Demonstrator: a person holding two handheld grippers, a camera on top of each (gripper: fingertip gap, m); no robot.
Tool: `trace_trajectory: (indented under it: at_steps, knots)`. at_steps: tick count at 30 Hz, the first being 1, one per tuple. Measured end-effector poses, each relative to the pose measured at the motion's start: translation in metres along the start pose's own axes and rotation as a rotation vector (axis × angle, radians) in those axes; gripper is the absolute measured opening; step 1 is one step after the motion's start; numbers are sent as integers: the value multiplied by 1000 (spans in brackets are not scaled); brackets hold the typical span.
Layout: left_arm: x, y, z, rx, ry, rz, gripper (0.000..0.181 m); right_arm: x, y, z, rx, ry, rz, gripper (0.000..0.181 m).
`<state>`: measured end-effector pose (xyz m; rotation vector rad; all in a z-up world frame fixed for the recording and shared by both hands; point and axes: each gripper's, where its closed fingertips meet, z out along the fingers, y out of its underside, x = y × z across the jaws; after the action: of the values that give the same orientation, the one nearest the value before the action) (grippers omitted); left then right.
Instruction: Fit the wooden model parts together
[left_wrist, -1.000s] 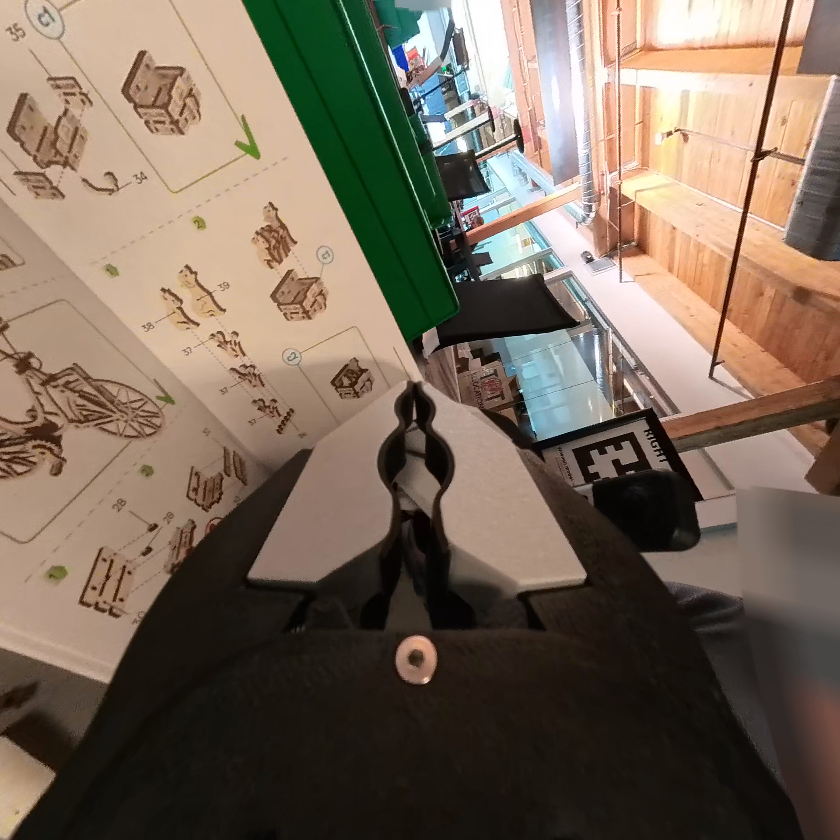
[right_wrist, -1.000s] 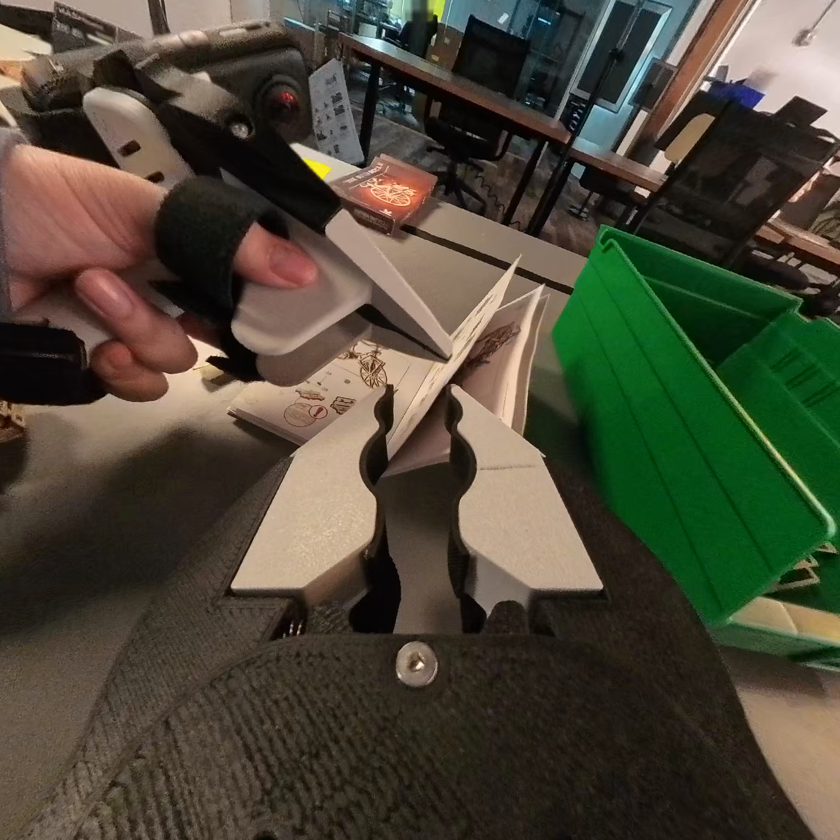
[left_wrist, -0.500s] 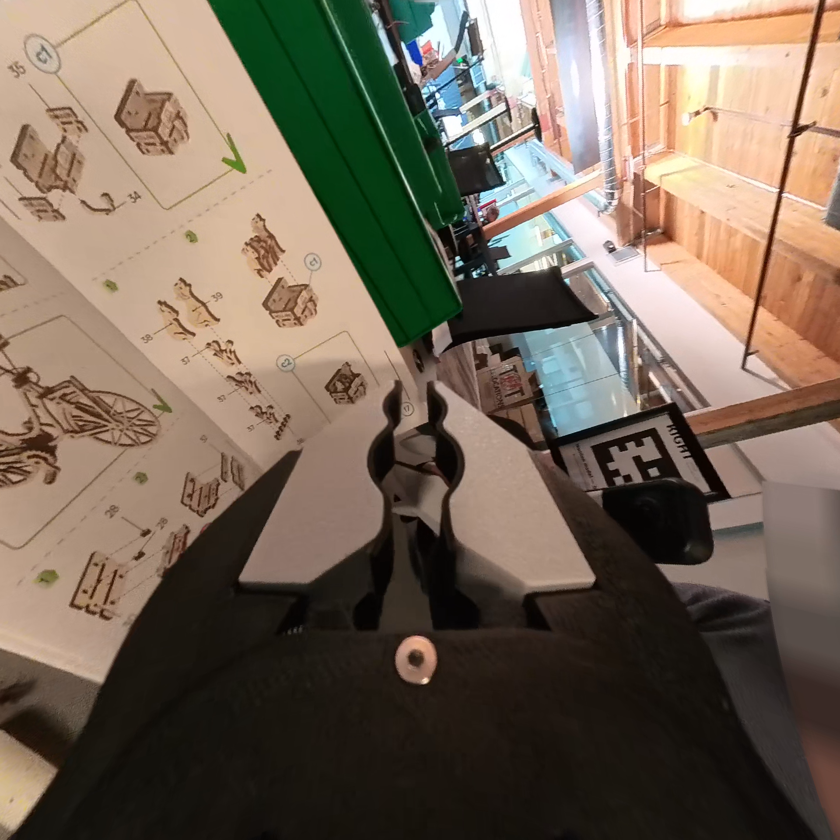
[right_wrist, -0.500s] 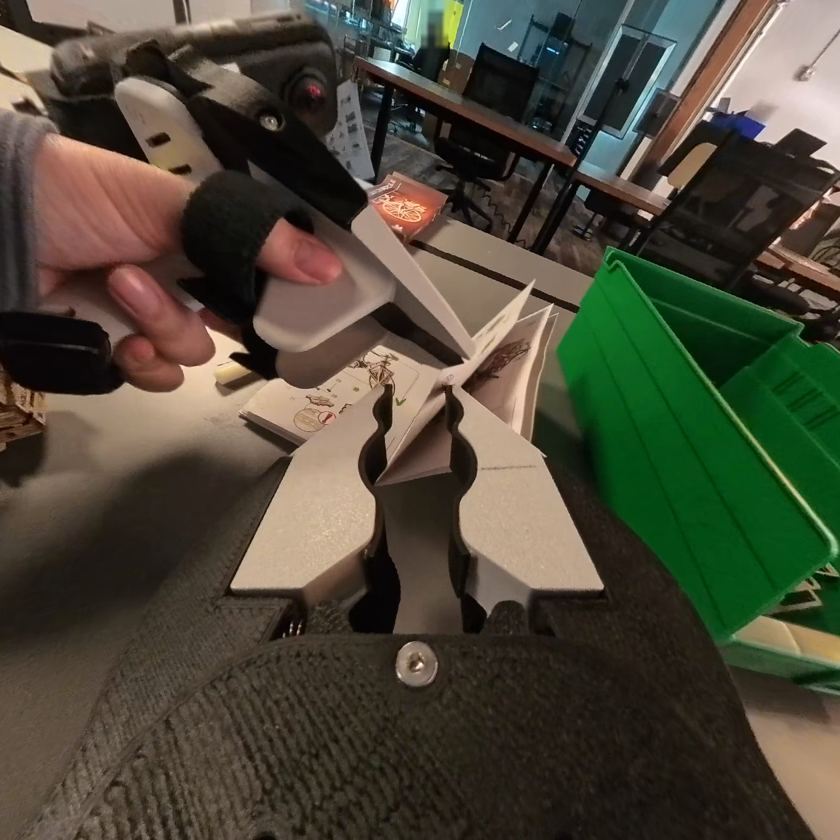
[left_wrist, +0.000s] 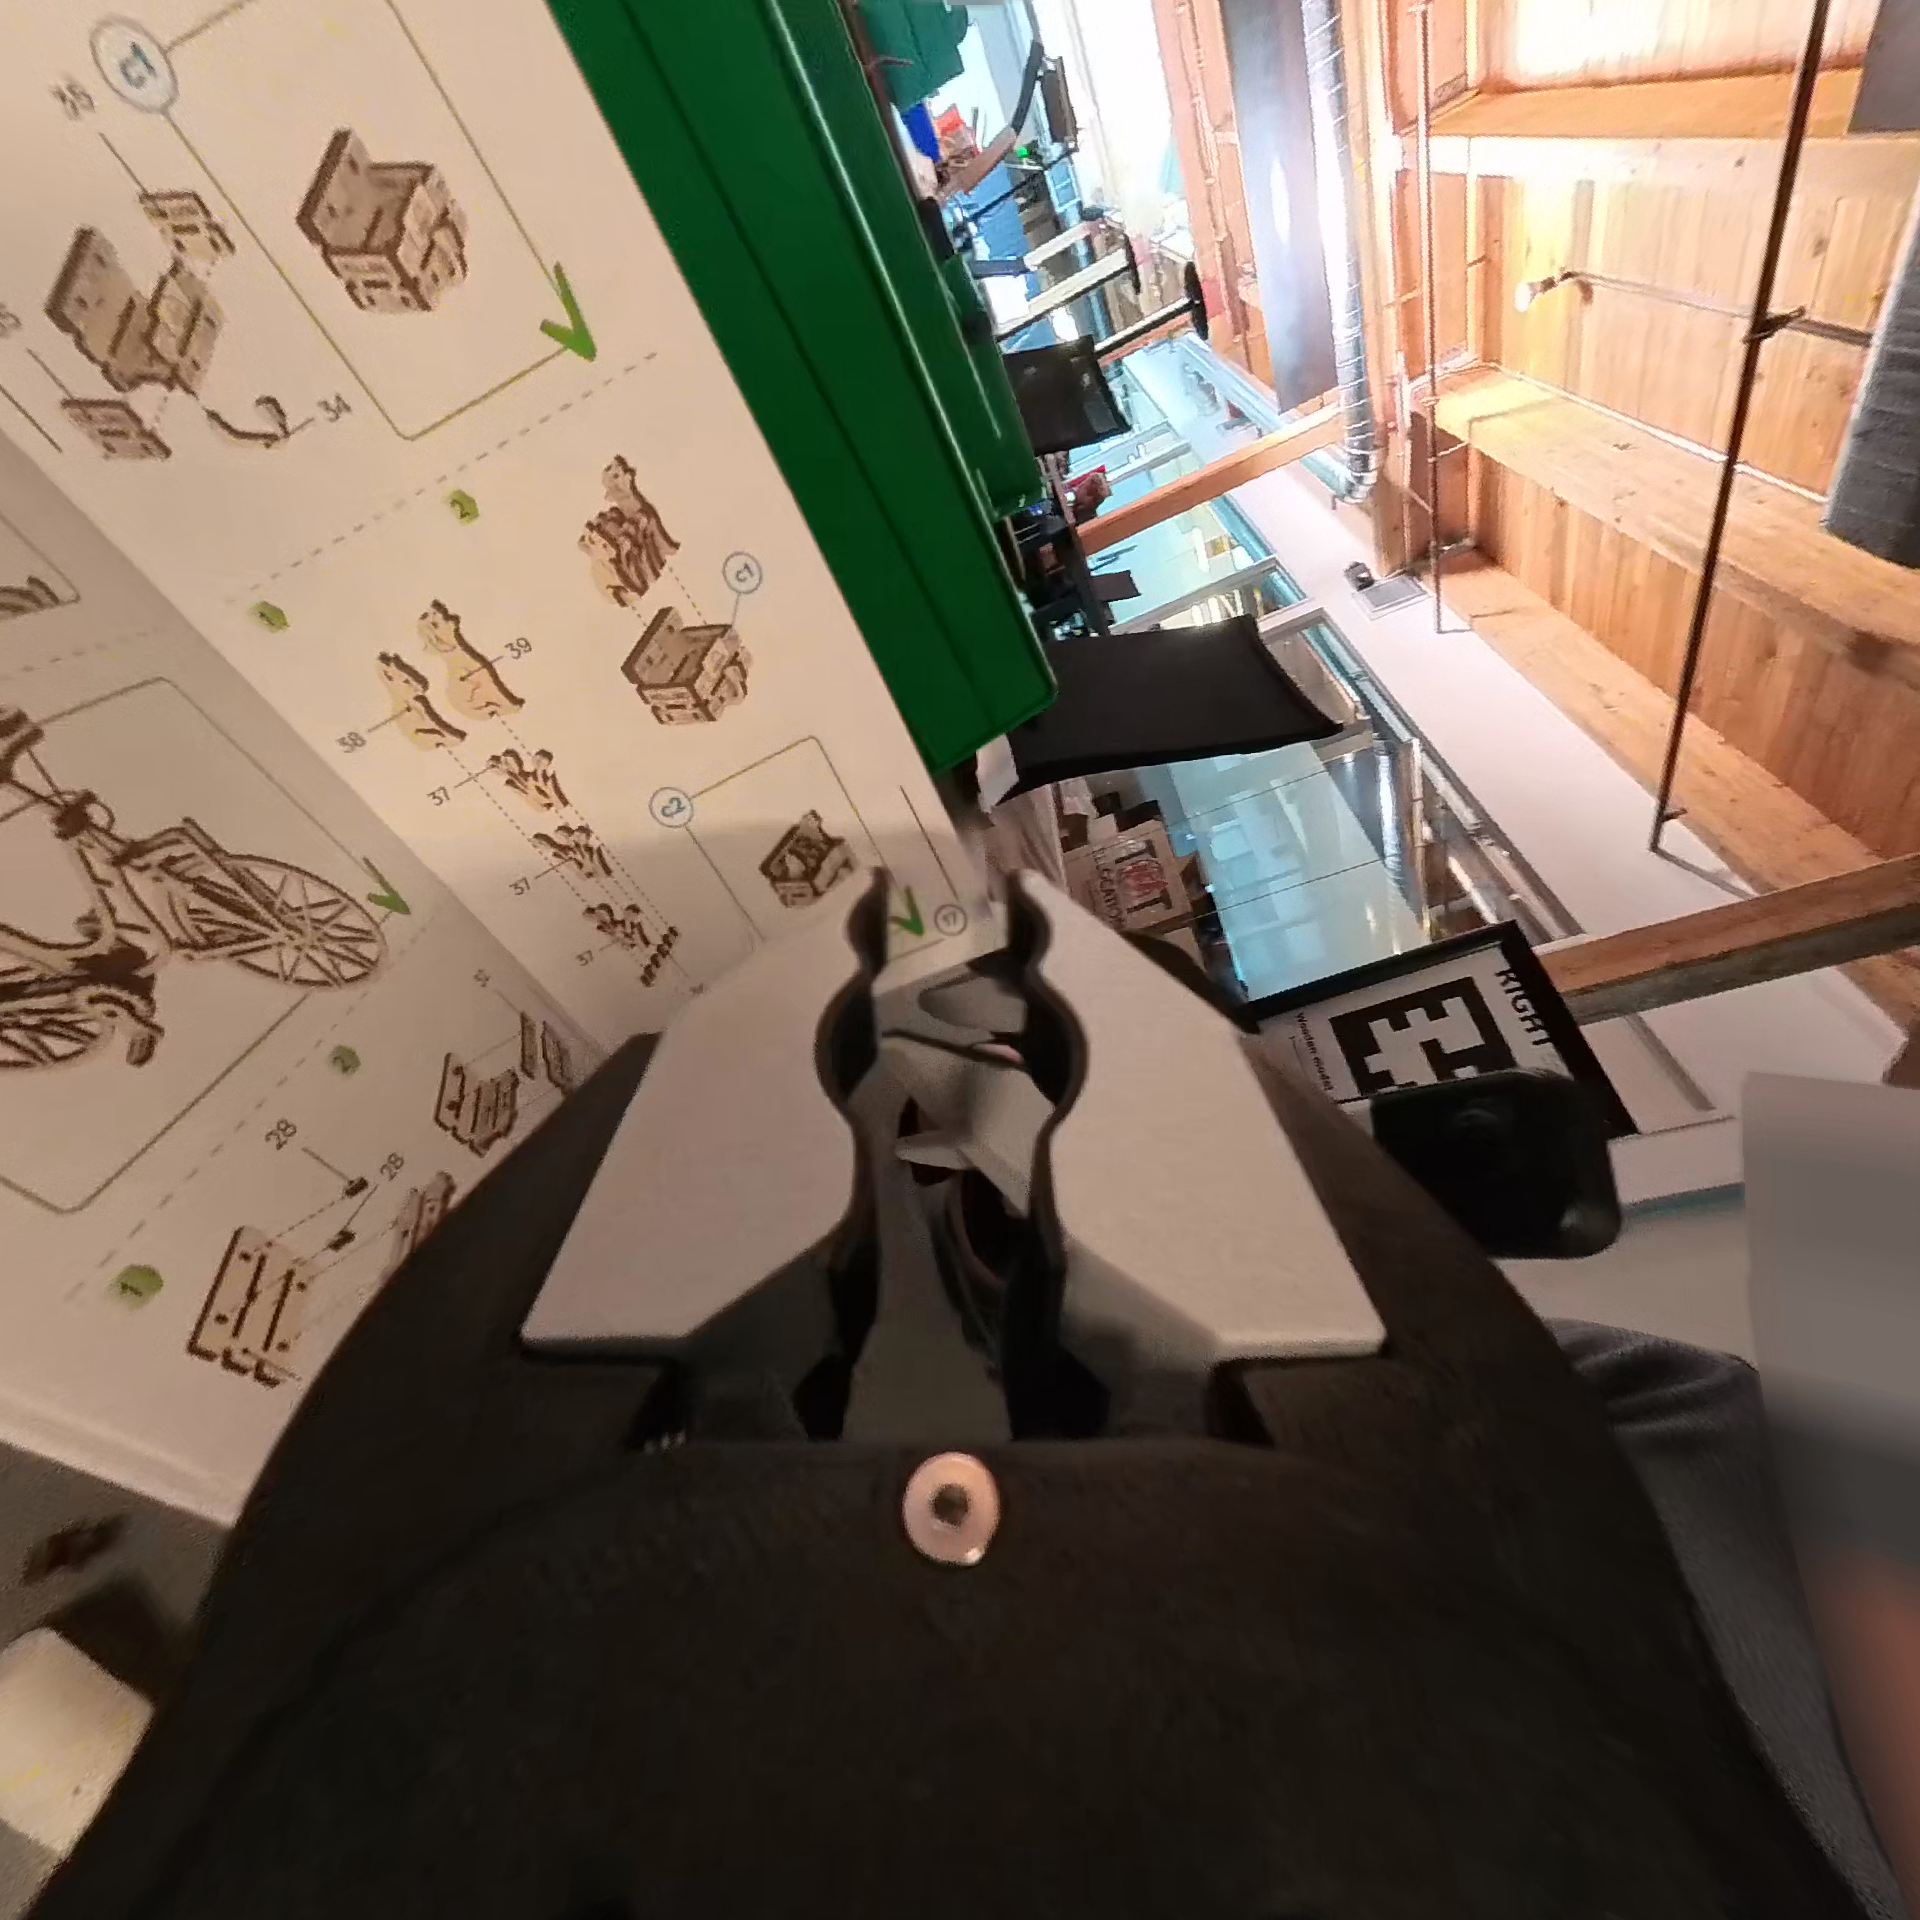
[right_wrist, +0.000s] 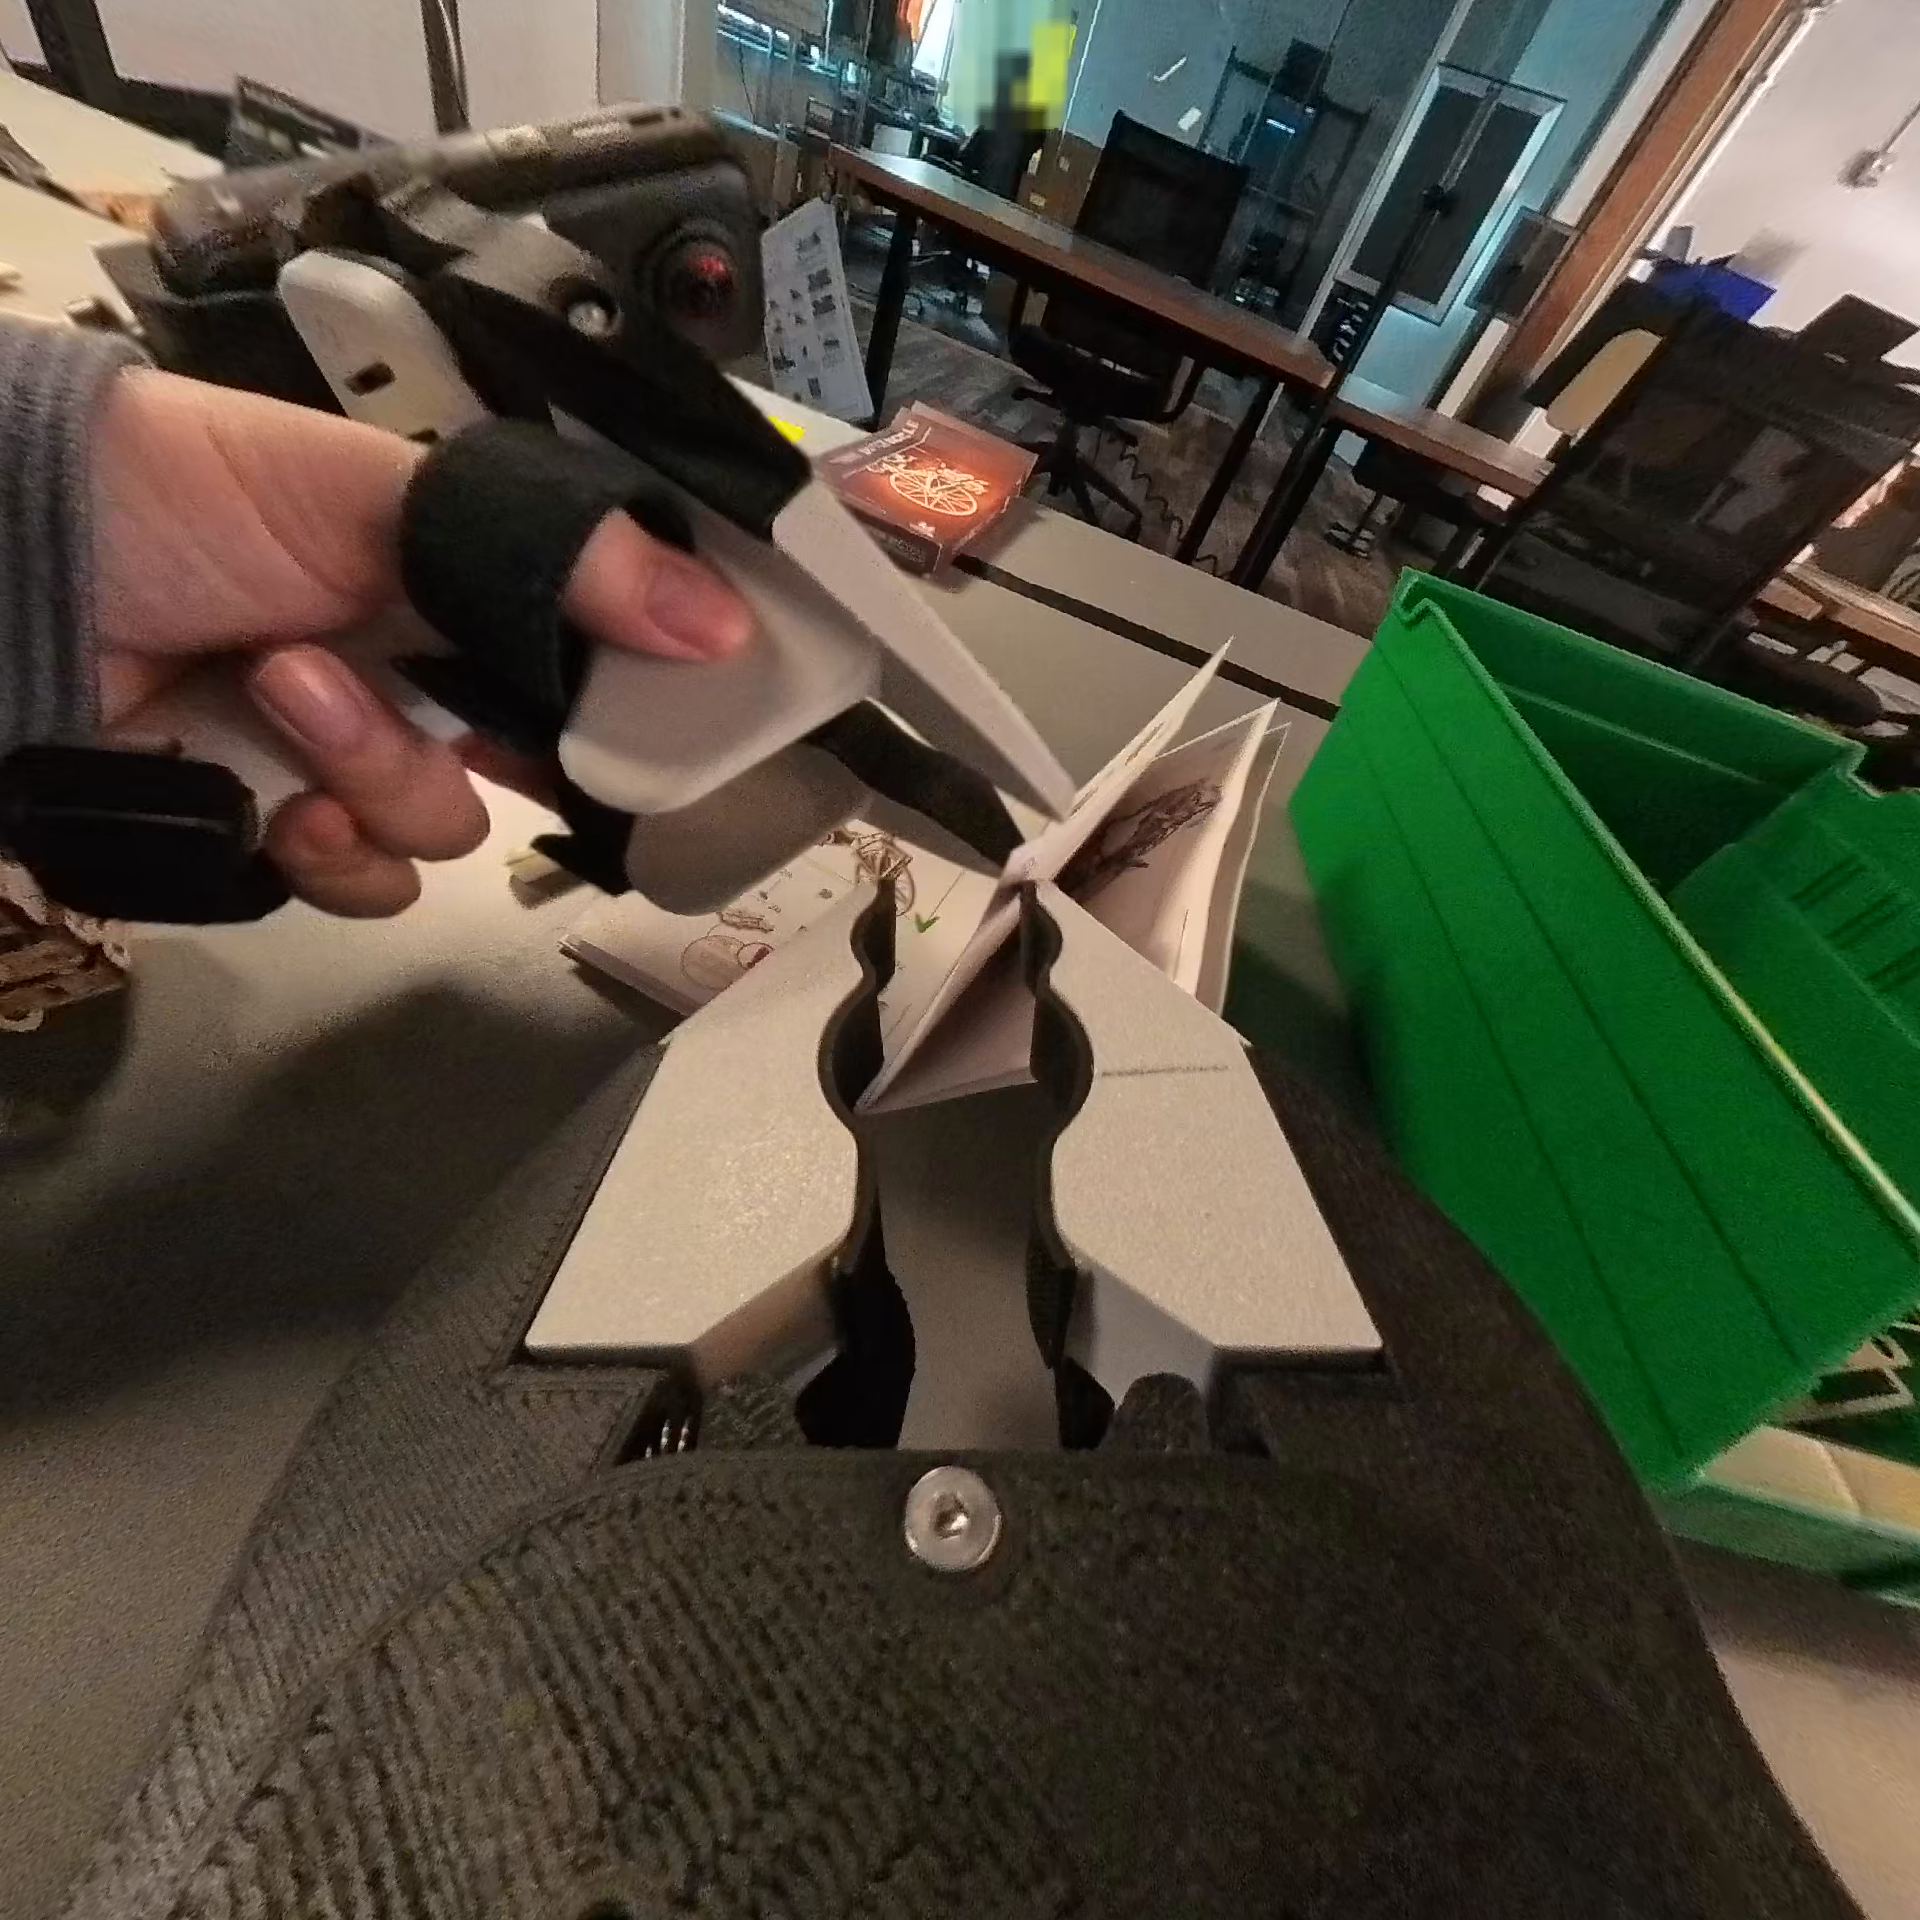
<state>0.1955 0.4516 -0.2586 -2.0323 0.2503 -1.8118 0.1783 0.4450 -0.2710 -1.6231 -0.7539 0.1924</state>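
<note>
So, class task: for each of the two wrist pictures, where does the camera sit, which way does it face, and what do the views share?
Left wrist view: sits on the left gripper, rolled sideways, facing the instruction booklet close up; own fingers, plus the right gripper beyond.
Right wrist view: sits on the right gripper, facing across the grey table; own fingers, plus the left hand holding the left gripper.
Shared: the booklet, the green bin.
</note>
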Motion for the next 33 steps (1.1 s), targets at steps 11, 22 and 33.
trace_trajectory:
  at_steps: [11,22,33]
  knots:
    - [-3,-3,0,7,-46,16,11,-5,-1,1,3,-14,-29,22]
    - [5,6,-1,-27,67,-34,0,5,0,-2,13,7,43,23]
    - [12,21,-1,-127,147,-41,0,-16,-6,-5,50,-182,83,54]
